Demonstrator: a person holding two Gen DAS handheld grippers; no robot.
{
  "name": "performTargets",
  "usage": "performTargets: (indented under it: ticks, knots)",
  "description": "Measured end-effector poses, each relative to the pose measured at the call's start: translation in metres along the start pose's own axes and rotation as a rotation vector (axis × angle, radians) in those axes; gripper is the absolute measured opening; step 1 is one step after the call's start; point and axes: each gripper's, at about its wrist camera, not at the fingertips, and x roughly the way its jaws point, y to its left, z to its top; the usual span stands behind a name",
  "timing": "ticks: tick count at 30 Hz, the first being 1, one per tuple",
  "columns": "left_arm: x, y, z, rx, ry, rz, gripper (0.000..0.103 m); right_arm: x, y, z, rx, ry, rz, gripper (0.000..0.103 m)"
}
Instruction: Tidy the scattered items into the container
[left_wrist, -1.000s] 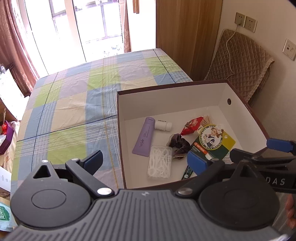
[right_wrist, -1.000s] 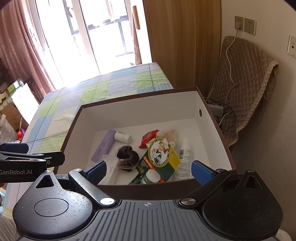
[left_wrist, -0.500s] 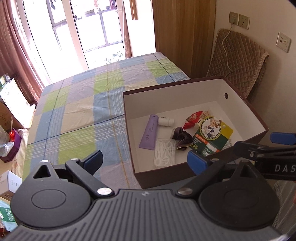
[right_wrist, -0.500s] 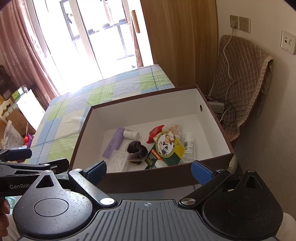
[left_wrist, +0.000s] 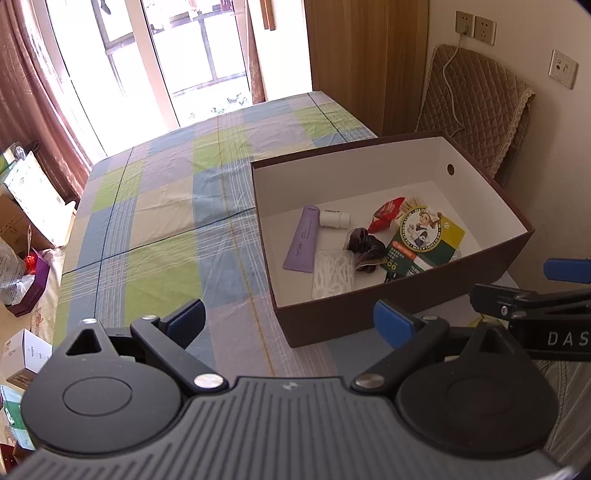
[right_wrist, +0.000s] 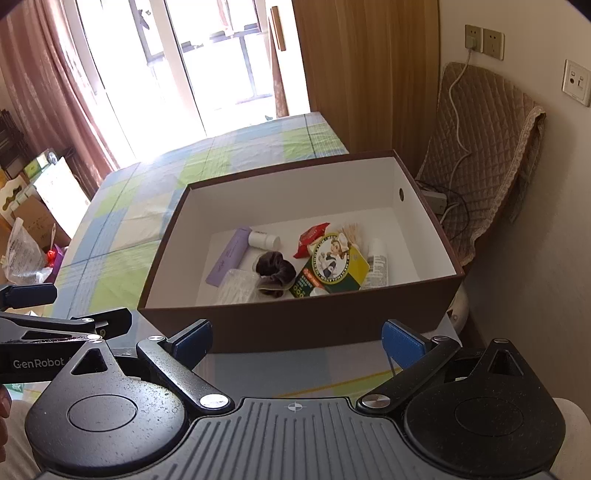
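Observation:
A brown box with white inside (left_wrist: 402, 306) (right_wrist: 295, 325) sits on the checked bed cover. In it lie a purple tube (left_wrist: 301, 240) (right_wrist: 229, 260), a small white bottle (left_wrist: 334, 219) (right_wrist: 264, 240), a dark scrunchie (left_wrist: 364, 245) (right_wrist: 275, 271), a clear pack of white swabs (left_wrist: 332, 273) (right_wrist: 236, 288), a red packet (left_wrist: 386, 214) (right_wrist: 312, 238) and a green-yellow carton with a round picture (left_wrist: 421, 240) (right_wrist: 332, 267). My left gripper (left_wrist: 290, 321) is open and empty, short of the box's near left corner. My right gripper (right_wrist: 297, 341) is open and empty before the box's near wall.
The checked bed cover (left_wrist: 155, 221) (right_wrist: 122, 236) stretches left toward a bright window. A quilted brown cushion (left_wrist: 476, 110) (right_wrist: 484, 155) with a cable leans on the right wall. Boxes and bags (left_wrist: 26, 229) crowd the floor at the left.
Both grippers have drawn back and up from the box, which now looks smaller and farther off. Both stayed open. The items in the box have not moved.

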Motion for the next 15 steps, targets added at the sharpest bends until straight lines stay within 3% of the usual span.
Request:
performTargets:
  ticks: [15]
  knots:
    - [-0.0045,-0.0071,-0.0078,0.032,0.0,0.002,0.096,-0.0075,0.0009,-0.0108,-0.003,0.006,0.003,0.103]
